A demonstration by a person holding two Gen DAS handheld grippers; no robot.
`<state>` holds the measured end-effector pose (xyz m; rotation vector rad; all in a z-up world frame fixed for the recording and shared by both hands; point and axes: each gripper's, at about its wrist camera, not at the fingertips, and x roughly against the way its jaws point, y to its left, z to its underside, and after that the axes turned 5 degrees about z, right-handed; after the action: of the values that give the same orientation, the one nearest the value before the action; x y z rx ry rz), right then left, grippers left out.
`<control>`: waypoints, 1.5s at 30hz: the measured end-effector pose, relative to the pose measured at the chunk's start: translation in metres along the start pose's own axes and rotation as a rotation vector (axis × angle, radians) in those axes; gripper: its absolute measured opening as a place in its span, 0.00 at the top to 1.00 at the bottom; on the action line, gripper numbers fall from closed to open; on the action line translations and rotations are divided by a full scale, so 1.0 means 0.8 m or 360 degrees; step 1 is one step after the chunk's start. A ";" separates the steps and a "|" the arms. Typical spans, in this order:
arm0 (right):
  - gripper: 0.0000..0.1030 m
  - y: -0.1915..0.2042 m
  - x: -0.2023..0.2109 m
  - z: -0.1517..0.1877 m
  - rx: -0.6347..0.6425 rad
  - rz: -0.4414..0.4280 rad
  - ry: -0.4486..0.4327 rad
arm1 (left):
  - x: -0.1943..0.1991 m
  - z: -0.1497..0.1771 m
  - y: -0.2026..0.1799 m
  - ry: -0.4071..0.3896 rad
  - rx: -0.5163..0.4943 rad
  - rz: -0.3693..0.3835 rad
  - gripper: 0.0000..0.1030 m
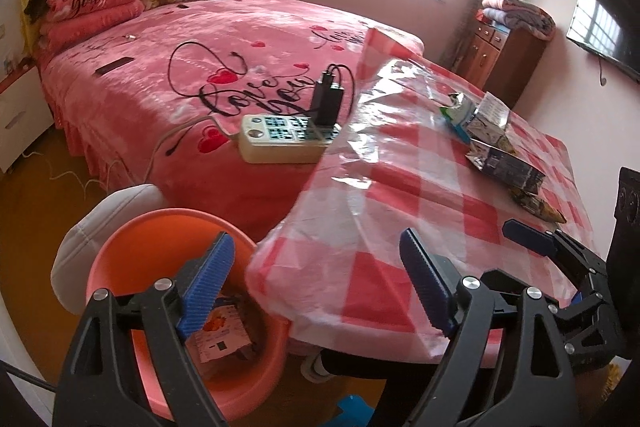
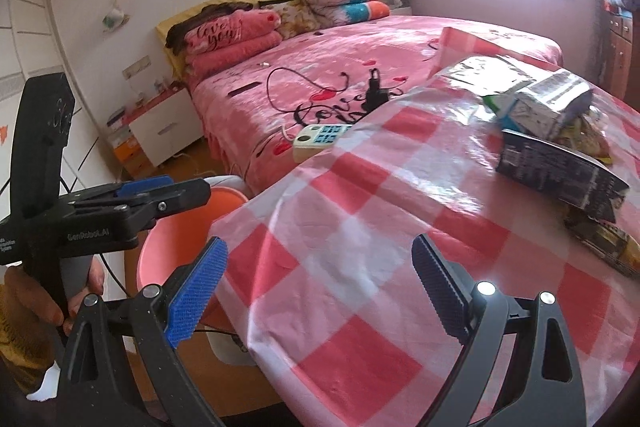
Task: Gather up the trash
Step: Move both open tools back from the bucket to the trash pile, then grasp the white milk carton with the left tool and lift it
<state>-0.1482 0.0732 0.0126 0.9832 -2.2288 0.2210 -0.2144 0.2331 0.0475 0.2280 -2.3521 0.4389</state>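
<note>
Several empty snack wrappers lie on the red-checked tablecloth (image 1: 400,187): a silver foil bag (image 1: 486,117), a dark packet (image 1: 508,163) and a yellow-brown wrapper (image 1: 540,207). They also show in the right wrist view: the silver bag (image 2: 552,103), the dark packet (image 2: 560,175), the yellow-brown wrapper (image 2: 608,243). An orange bin (image 1: 160,239) stands left of the table with a paper packet (image 1: 220,339) inside. My left gripper (image 1: 316,287) is open and empty, over the bin and table edge. My right gripper (image 2: 320,291) is open and empty above the cloth (image 2: 360,227).
A pink bed (image 1: 200,47) lies behind the table, with a white power strip (image 1: 288,141) and black charger (image 1: 328,99) on it. A white stool (image 1: 100,223) is beside the bin. A wooden cabinet (image 1: 500,55) and wall TV (image 1: 608,27) are at the right.
</note>
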 end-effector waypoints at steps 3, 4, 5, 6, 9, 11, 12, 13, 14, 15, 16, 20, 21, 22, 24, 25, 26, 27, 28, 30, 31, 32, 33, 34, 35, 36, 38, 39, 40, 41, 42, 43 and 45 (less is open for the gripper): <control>0.10 -0.012 0.008 0.003 -0.0025 0.0013 -0.0022 | -0.002 -0.001 -0.013 0.0006 -0.0027 0.0005 0.16; 0.10 -0.016 0.010 0.004 -0.0035 0.0014 -0.0028 | -0.002 -0.002 -0.016 0.0009 -0.0035 0.0005 0.16; 0.10 -0.022 0.013 0.005 -0.0050 0.0015 -0.0037 | -0.003 -0.002 -0.020 0.0012 -0.0043 0.0004 0.16; 0.10 -0.025 0.015 0.005 -0.0059 0.0016 -0.0041 | -0.004 -0.003 -0.025 0.0017 -0.0056 0.0005 0.16; 0.10 -0.037 0.021 0.007 -0.0092 0.0022 -0.0060 | -0.006 -0.006 -0.036 0.0021 -0.0078 0.0011 0.16; 0.10 -0.045 0.025 0.007 -0.0111 0.0025 -0.0069 | -0.008 -0.009 -0.048 0.0021 -0.0101 0.0021 0.16; 0.10 -0.051 0.028 0.007 -0.0122 0.0033 -0.0074 | -0.009 -0.011 -0.054 0.0020 -0.0113 0.0025 0.16; 0.10 -0.055 0.030 0.007 -0.0128 0.0037 -0.0078 | -0.009 -0.013 -0.059 0.0019 -0.0124 0.0029 0.16; 0.10 -0.059 0.033 0.007 -0.0139 0.0043 -0.0085 | -0.011 -0.015 -0.066 0.0020 -0.0137 0.0036 0.16; 0.10 -0.066 0.037 0.007 -0.0154 0.0048 -0.0090 | -0.012 -0.017 -0.071 0.0020 -0.0147 0.0043 0.16; 0.10 -0.071 0.040 0.006 -0.0167 0.0054 -0.0093 | -0.014 -0.020 -0.078 0.0018 -0.0163 0.0054 0.16; 0.10 -0.103 0.057 0.005 -0.0247 0.0103 -0.0115 | -0.019 -0.034 -0.108 -0.0002 -0.0234 0.0096 0.15; 0.10 -0.110 0.061 0.005 -0.0261 0.0117 -0.0119 | -0.021 -0.039 -0.119 -0.0011 -0.0260 0.0114 0.15; 0.10 -0.117 0.064 0.004 -0.0276 0.0133 -0.0121 | -0.023 -0.042 -0.126 -0.0016 -0.0277 0.0125 0.15; 0.10 -0.138 0.072 0.005 -0.0323 0.0172 -0.0122 | -0.028 -0.051 -0.142 -0.0023 -0.0320 0.0157 0.15; 0.10 -0.146 0.075 0.005 -0.0344 0.0185 -0.0120 | -0.031 -0.055 -0.153 -0.0026 -0.0347 0.0174 0.15; 0.10 -0.160 0.080 0.006 -0.0376 0.0203 -0.0115 | -0.035 -0.061 -0.164 -0.0029 -0.0379 0.0191 0.15; 0.10 -0.169 0.083 0.007 -0.0393 0.0214 -0.0110 | -0.038 -0.064 -0.172 -0.0030 -0.0399 0.0202 0.15; 0.10 -0.180 0.087 0.007 -0.0414 0.0234 -0.0101 | -0.044 -0.069 -0.183 -0.0028 -0.0430 0.0219 0.15; 0.10 -0.198 0.091 0.007 -0.0437 0.0271 -0.0089 | -0.053 -0.078 -0.203 -0.0021 -0.0480 0.0247 0.15; 0.10 -0.205 0.094 0.007 -0.0446 0.0287 -0.0083 | -0.059 -0.083 -0.215 -0.0021 -0.0510 0.0262 0.15; 0.10 -0.217 0.097 0.006 -0.0455 0.0308 -0.0070 | -0.065 -0.089 -0.227 -0.0023 -0.0548 0.0280 0.14; 0.10 -0.225 0.099 0.006 -0.0460 0.0321 -0.0060 | -0.070 -0.092 -0.235 -0.0023 -0.0571 0.0287 0.14; 0.10 -0.231 0.100 0.005 -0.0463 0.0337 -0.0049 | -0.077 -0.097 -0.246 -0.0019 -0.0607 0.0297 0.14; 0.10 -0.239 0.101 0.003 -0.0468 0.0353 -0.0036 | -0.085 -0.101 -0.256 -0.0012 -0.0637 0.0301 0.14; 0.10 -0.248 0.103 0.000 -0.0476 0.0363 -0.0023 | -0.094 -0.106 -0.266 -0.0004 -0.0671 0.0301 0.14; 0.10 -0.264 0.105 -0.004 -0.0495 0.0377 -0.0005 | -0.113 -0.115 -0.283 0.0008 -0.0725 0.0293 0.14; 0.10 -0.272 0.106 -0.007 -0.0504 0.0383 0.0008 | -0.123 -0.120 -0.291 0.0023 -0.0746 0.0297 0.14; 0.10 -0.280 0.106 -0.009 -0.0513 0.0386 0.0020 | -0.135 -0.126 -0.298 0.0046 -0.0763 0.0303 0.14; 0.10 -0.288 0.106 -0.011 -0.0526 0.0391 0.0031 | -0.148 -0.132 -0.305 0.0070 -0.0771 0.0302 0.14; 0.10 -0.296 0.105 -0.014 -0.0538 0.0397 0.0042 | -0.156 -0.136 -0.309 0.0084 -0.0774 0.0299 0.14; 0.10 -0.305 0.104 -0.015 -0.0550 0.0404 0.0056 | -0.169 -0.142 -0.314 0.0105 -0.0781 0.0300 0.14; 0.10 -0.317 0.103 -0.017 -0.0569 0.0422 0.0069 | -0.190 -0.149 -0.321 0.0133 -0.0803 0.0286 0.14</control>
<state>-0.0016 -0.1472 0.0478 0.4885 -2.2513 -0.0408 0.0438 0.0461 0.0875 -0.2352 -2.3228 -0.0707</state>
